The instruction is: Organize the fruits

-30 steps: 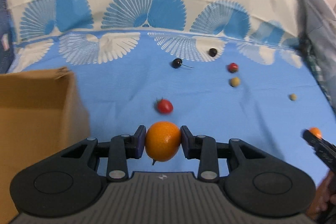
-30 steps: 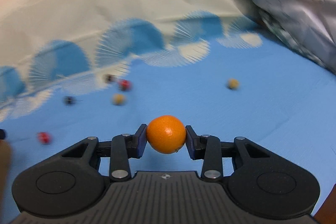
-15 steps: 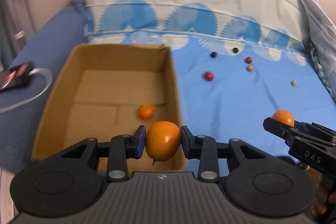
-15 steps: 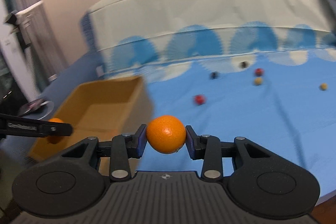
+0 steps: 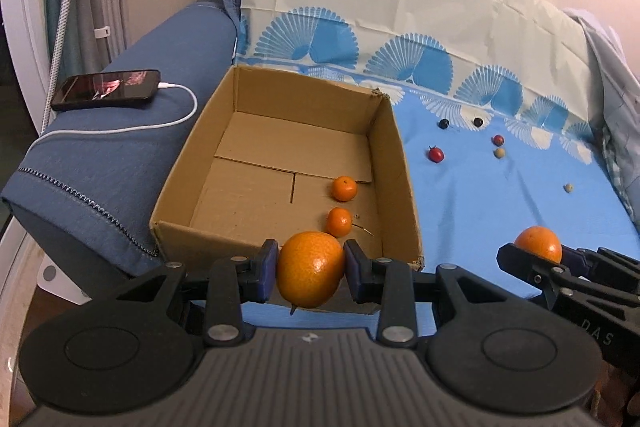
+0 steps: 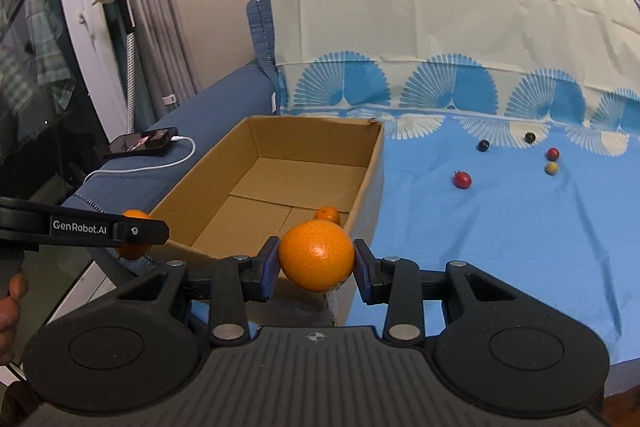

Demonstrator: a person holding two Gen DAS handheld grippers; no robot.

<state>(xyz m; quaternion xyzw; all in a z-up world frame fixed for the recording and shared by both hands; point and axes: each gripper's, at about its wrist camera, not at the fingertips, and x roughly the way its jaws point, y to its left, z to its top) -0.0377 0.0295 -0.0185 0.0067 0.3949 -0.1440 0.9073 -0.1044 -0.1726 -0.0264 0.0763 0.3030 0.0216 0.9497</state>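
Note:
My left gripper is shut on an orange, held just before the near wall of an open cardboard box. Two small oranges lie inside the box near its right wall. My right gripper is shut on another orange, near the box's near right corner. In the left wrist view the right gripper and its orange show at the right. In the right wrist view the left gripper's orange shows at the left.
Small fruits lie on the blue cloth: a red one, two dark ones, a red and a yellow one, a tiny one. A charging phone lies on the blue armrest left of the box.
Both grippers swung left with their oranges, from over the blue cloth to the box's near side. The box and its two oranges came fully into view.

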